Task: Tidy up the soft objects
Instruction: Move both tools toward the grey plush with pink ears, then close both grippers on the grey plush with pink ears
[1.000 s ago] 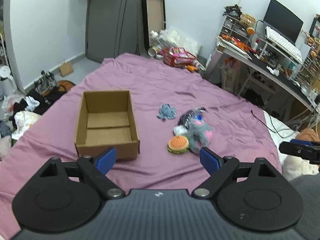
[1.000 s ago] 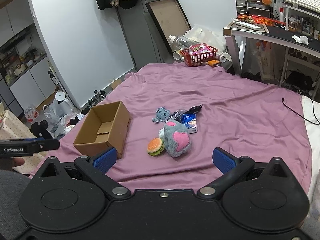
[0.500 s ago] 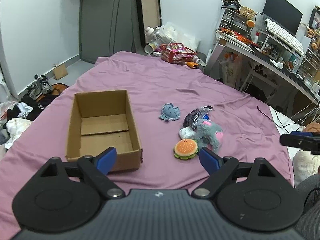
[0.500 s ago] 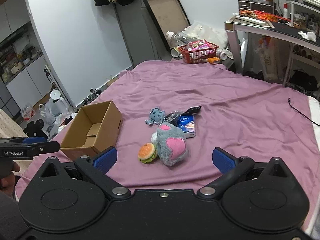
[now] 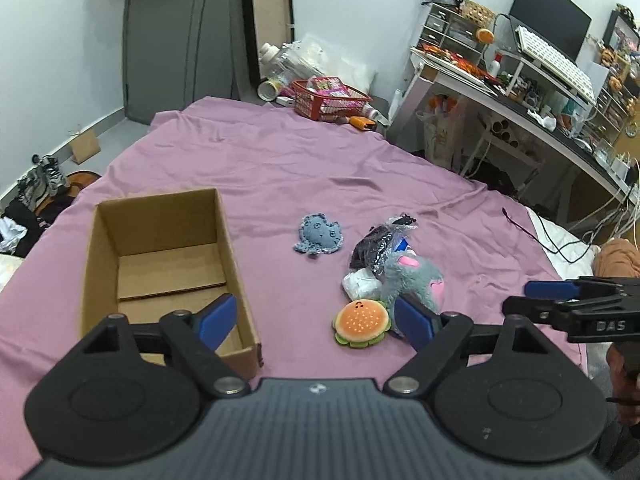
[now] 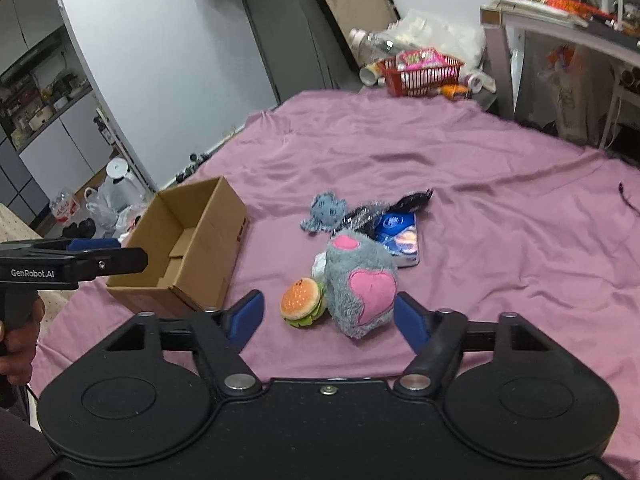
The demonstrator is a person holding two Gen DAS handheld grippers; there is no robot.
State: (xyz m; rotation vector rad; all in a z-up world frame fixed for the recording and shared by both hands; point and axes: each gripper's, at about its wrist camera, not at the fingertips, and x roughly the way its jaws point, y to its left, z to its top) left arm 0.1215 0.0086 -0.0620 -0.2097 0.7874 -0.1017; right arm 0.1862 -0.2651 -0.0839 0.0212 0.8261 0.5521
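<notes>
Purple bedsheet (image 5: pixel 280 168) is carrying everything: the cardboard box (image 5: pixel 160 256) is sitting empty at 9 o'clock of the toy pile, probably waiting as the drop spot. Both the left tongs (image 5: pixel 316 316) and right tongs (image 6: pixel 328 316) are hanging spread wide, gripping nothing. Right view is lining up on the burger toy (image 6: pixel 302 302) and grey plush (image 6: pixel 360 284), and it's showing a blue packet (image 6: pixel 398 236) that the left view is mostly hiding. Blue octopus (image 5: pixel 319 234) is lying apart at 12.

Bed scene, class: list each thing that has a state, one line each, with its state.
cardboard box: open, upright, nothing inside
burger plush: on the sheet, touching the grey plush
grey plush: lying on the sheet, ungrasped
blue octopus plush: flat, apart from the pile
left tongs: open, holding nothing
right tongs: open, holding nothing
</notes>
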